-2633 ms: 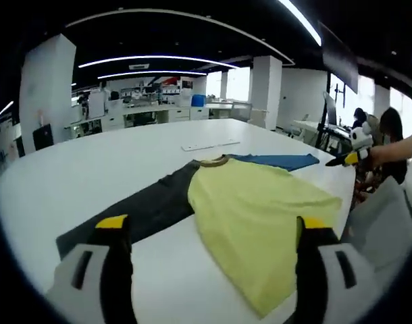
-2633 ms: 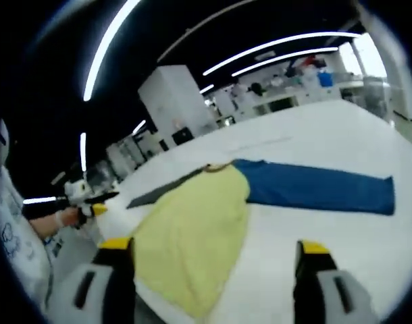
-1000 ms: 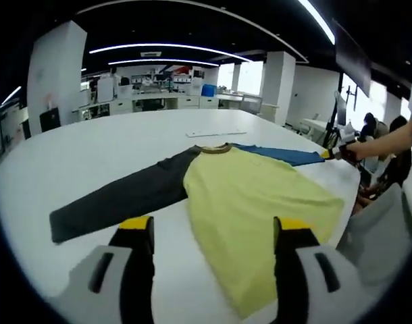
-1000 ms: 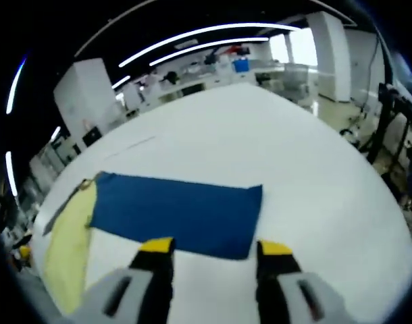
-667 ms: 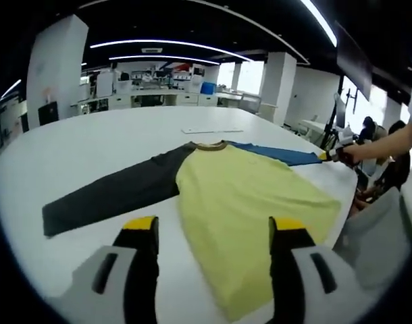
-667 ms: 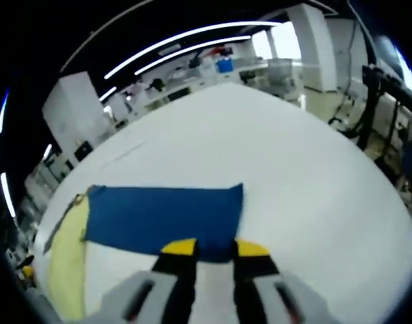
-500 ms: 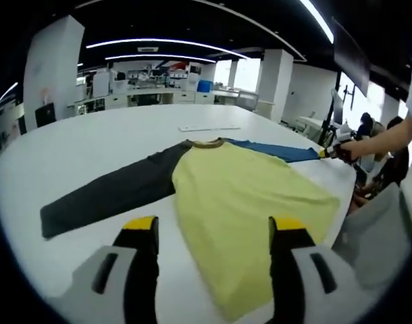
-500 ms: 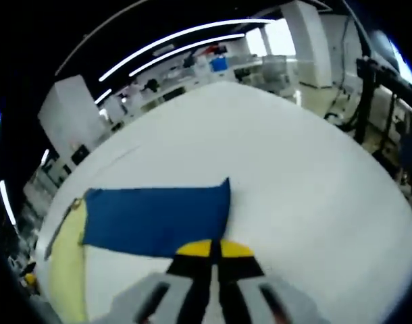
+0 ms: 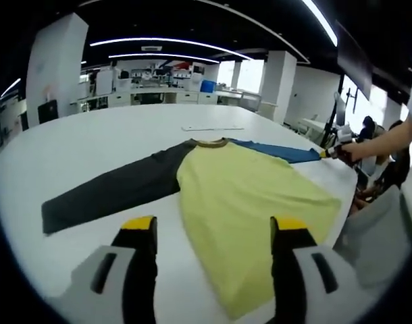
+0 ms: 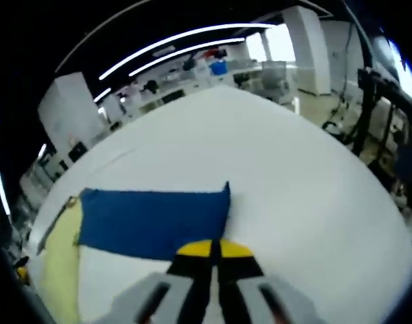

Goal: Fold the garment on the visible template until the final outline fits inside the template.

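A long-sleeved shirt lies flat on the white table (image 9: 78,148). Its body is yellow (image 9: 246,196), one sleeve dark grey (image 9: 105,196), the other blue (image 9: 277,152), and the collar is brown. My left gripper (image 9: 214,224) hovers open over the near hem, with nothing between its fingers. In the right gripper view the blue sleeve (image 10: 152,219) stretches leftward to the yellow body (image 10: 57,277). My right gripper (image 10: 213,248) is shut on the near corner of the sleeve's cuff. The same gripper (image 9: 334,152), held by a person's hand, appears at the blue cuff in the left gripper view.
A thin white strip (image 9: 213,127) lies on the table beyond the collar. The table's edge curves close past the blue cuff, with a black metal stand (image 10: 368,101) and seated people (image 9: 395,148) beyond it. Desks and pillars stand far behind.
My right gripper swung to the blue sleeve's cuff and its jaws shut on the corner. The left gripper's jaws narrowed a little but stayed open over the hem.
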The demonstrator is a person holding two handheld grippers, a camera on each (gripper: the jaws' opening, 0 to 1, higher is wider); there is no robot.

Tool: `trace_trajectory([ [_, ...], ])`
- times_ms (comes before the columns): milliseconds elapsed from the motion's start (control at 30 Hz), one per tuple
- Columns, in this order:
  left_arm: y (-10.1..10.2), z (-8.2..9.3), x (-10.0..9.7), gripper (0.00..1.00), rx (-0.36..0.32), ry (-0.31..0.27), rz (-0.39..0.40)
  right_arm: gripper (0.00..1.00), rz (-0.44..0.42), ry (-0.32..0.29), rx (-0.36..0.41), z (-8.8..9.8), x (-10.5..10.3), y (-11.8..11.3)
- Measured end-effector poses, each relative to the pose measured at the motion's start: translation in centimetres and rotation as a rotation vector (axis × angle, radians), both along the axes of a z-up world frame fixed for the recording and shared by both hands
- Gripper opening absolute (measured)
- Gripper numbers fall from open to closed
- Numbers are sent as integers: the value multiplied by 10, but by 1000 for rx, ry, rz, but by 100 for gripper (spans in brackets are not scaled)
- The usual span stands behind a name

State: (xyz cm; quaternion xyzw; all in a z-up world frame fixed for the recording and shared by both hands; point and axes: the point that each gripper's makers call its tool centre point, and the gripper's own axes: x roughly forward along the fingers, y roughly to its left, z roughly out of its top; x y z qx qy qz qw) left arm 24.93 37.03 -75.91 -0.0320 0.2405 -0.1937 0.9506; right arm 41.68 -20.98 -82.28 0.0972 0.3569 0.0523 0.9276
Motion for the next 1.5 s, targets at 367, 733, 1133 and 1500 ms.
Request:
trace_trajectory([
  [367,3,12,-4,69,-8,-7,-19,0,124,-99,66,52,20,74],
  [733,15,13,-24,95,0,61,-98,0,289,-113,133,85,32,193],
  [1133,35,6,-33,99,-24,109,-136,0,367,-139,190,103,49,283],
  [1500,42,-4,-31,99,-28,110,-196,0,386,-144,257,101,52,367],
])
